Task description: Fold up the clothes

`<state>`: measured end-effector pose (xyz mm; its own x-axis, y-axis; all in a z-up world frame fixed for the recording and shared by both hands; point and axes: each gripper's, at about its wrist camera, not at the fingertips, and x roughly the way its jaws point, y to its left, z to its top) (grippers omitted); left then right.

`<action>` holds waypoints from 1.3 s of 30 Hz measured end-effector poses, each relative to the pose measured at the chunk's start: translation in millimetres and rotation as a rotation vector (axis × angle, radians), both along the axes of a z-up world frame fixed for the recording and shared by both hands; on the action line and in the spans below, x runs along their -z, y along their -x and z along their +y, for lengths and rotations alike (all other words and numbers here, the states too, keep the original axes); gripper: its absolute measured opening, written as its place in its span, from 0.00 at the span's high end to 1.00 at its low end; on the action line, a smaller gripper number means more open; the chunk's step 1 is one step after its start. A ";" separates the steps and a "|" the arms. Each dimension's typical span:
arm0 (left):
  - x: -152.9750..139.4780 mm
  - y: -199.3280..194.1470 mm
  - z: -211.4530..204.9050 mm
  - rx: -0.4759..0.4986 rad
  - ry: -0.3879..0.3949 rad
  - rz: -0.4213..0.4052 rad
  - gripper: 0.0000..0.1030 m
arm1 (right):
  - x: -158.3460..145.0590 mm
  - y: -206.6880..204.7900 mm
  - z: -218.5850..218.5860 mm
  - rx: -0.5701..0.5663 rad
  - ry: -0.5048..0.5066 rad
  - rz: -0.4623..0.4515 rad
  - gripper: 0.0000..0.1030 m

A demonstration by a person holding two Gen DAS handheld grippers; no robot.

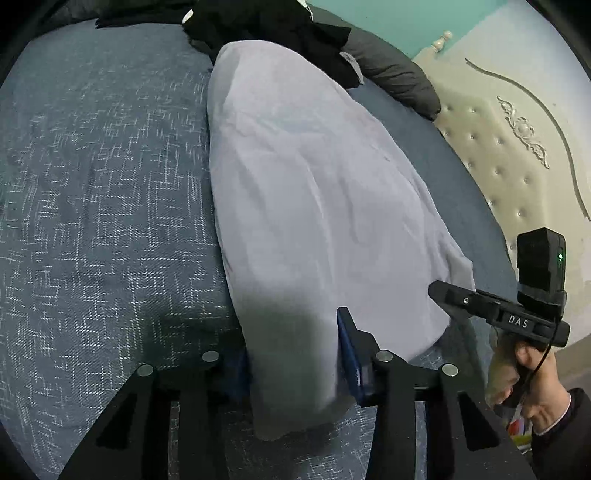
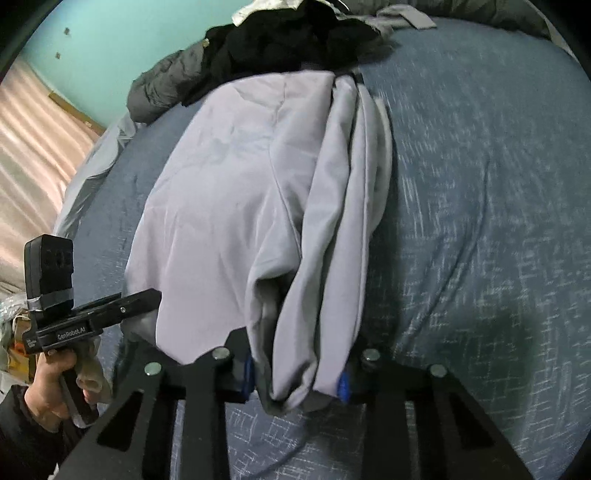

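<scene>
A pale lilac garment (image 1: 306,184) lies lengthwise on the blue patterned bedspread (image 1: 103,206). My left gripper (image 1: 295,369) is shut on the garment's near left corner; cloth fills the gap between its blue pads. My right gripper (image 2: 295,376) is shut on the near right corner, where several bunched folds (image 2: 332,229) hang between its fingers. In the right wrist view the garment (image 2: 221,192) runs away from me. Each gripper shows in the other's view: the right one (image 1: 443,291) at the cloth's edge, the left one (image 2: 147,295) likewise.
A heap of black clothes (image 1: 266,26) and a dark grey padded jacket (image 1: 395,74) lie at the garment's far end, also in the right wrist view (image 2: 288,37). A cream tufted headboard (image 1: 498,147) stands to the right. Teal wall (image 2: 122,40) behind.
</scene>
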<state>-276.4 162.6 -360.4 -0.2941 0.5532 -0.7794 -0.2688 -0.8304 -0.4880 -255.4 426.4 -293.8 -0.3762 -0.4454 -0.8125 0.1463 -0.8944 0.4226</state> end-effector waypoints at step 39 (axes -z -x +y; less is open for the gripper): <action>-184.0 -10.7 140.4 0.153 0.072 0.302 0.64 | -149.4 -26.1 95.0 -0.056 -0.181 0.340 0.81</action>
<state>-265.7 303.0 -176.4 -0.4355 0.5555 -0.7084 -0.5159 -0.7989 -0.3093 -229.3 521.4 -144.5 -0.6168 -0.3337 -0.7128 0.3015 -0.9368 0.1777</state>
